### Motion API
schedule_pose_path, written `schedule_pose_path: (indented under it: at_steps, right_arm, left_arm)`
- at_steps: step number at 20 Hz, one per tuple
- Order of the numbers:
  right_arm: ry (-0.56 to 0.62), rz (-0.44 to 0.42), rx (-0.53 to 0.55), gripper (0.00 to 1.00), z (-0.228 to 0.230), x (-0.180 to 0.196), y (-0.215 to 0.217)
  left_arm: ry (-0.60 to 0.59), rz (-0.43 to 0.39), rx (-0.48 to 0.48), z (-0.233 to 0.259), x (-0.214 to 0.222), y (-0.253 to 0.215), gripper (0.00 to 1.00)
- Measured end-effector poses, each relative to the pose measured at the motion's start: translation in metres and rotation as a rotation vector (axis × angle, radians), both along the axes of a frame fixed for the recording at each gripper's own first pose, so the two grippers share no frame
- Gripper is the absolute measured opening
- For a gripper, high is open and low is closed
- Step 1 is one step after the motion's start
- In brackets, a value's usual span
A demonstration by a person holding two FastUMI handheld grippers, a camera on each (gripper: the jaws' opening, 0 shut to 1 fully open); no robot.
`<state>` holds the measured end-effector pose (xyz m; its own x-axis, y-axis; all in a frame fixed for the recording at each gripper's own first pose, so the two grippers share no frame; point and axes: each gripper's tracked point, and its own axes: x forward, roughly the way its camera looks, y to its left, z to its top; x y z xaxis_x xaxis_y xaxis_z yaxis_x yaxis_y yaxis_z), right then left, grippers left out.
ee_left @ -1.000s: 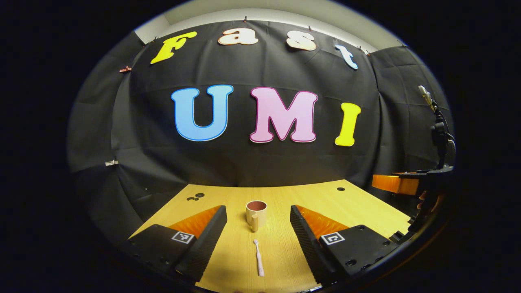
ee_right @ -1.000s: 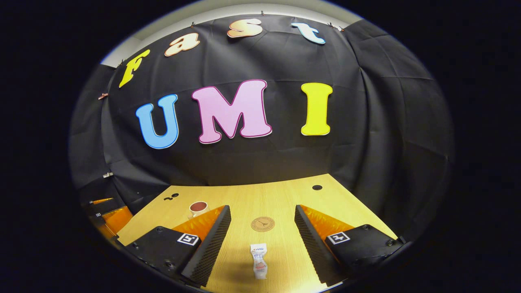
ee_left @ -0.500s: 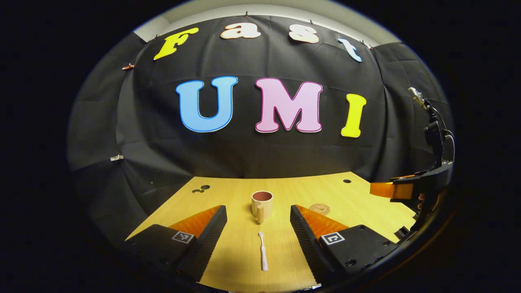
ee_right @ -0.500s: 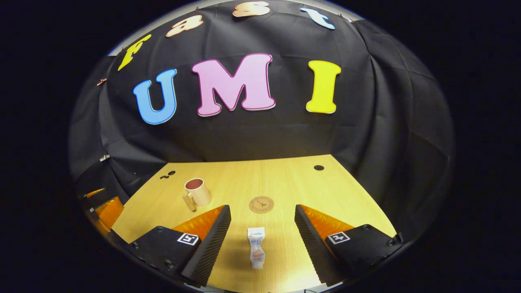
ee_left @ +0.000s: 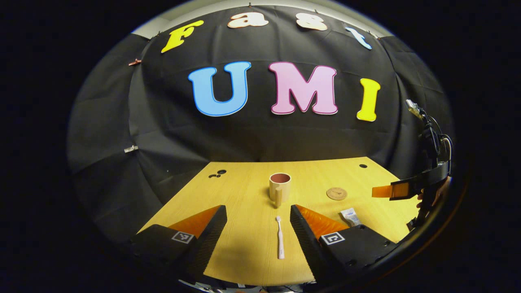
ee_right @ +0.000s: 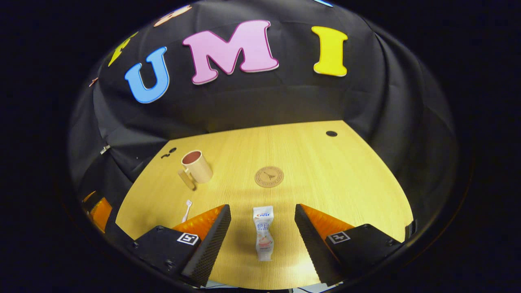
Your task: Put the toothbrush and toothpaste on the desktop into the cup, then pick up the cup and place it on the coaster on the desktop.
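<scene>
A: Left gripper (ee_left: 257,228) state?
B: Fingers spread wide, nothing between them but the toothbrush (ee_left: 280,243), which lies flat on the wooden desktop (ee_left: 244,195) in the gap, touching neither finger. Bristle end points to 12 o'clock, toward the cup.
A: Cup?
B: Beige cup (ee_left: 279,189), upright, reddish-brown inside, handle facing the camera. At 12 o'clock from the toothbrush, apart from it.
A: Coaster?
B: Round brown coaster (ee_left: 337,193), at 3 o'clock from the cup, well apart, nothing on it.
A: Toothpaste in the left gripper view?
B: Its end pokes out behind the right-hand finger (ee_left: 351,216), at 5 o'clock from the coaster.
A: Right gripper (ee_right: 263,236)?
B: Fingers apart too. The small white toothpaste tube (ee_right: 263,233) lies flat between them, lengthwise along 12–6, no contact with either finger.
A: Other items in the right gripper view?
B: Coaster at 12 o'clock from the tube, cup at 10 o'clock, toothbrush head peeking out at 9 o'clock by the left-hand finger.
A: Other gripper visible?
B: Yes, in the left gripper view the right gripper sits at 3 o'clock above the desktop edge, with a hand (ee_left: 432,196) behind it.
</scene>
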<state>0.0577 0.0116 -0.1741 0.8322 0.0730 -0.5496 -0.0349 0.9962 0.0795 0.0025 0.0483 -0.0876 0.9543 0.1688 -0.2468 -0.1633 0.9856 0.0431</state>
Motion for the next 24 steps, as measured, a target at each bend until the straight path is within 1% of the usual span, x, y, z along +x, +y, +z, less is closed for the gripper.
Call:
schedule_pose_path:
  at_steps: [5,7,10,12,15,18,22,24]
  right_arm:
    - [0.14,0.007,-0.029,0.98,-0.047,0.008,-0.005]
    - [0.186,0.007,-0.04,0.99,-0.063,0.012,-0.006]
    - [0.275,0.028,-0.099,0.99,-0.09,0.012,-0.01]
    - [0.31,0.044,-0.104,0.98,-0.103,0.018,-0.007]
    - [0.359,0.053,-0.146,0.98,-0.117,0.02,-0.011]
    - [0.415,0.054,-0.155,0.98,-0.129,0.017,-0.012]
    - [0.448,0.084,-0.173,0.97,-0.139,0.017,-0.009]
    - [0.468,0.092,-0.17,0.94,-0.144,0.016,-0.006]
  left_arm:
    - [0.053,0.07,-0.021,-0.016,-0.002,0.01,0.98]
    - [0.067,0.082,-0.015,-0.022,-0.009,0.012,0.98]
    - [0.082,0.088,-0.009,-0.029,-0.011,0.014,0.98]
    - [0.105,0.106,-0.015,-0.035,-0.008,0.018,0.98]
    - [0.127,0.131,-0.034,-0.039,-0.007,0.021,0.98]
    - [0.157,0.12,-0.043,-0.049,-0.009,0.019,0.97]
    - [0.199,0.147,-0.063,-0.061,-0.012,0.023,0.98]
    - [0.211,0.16,-0.088,-0.064,-0.012,0.023,0.98]
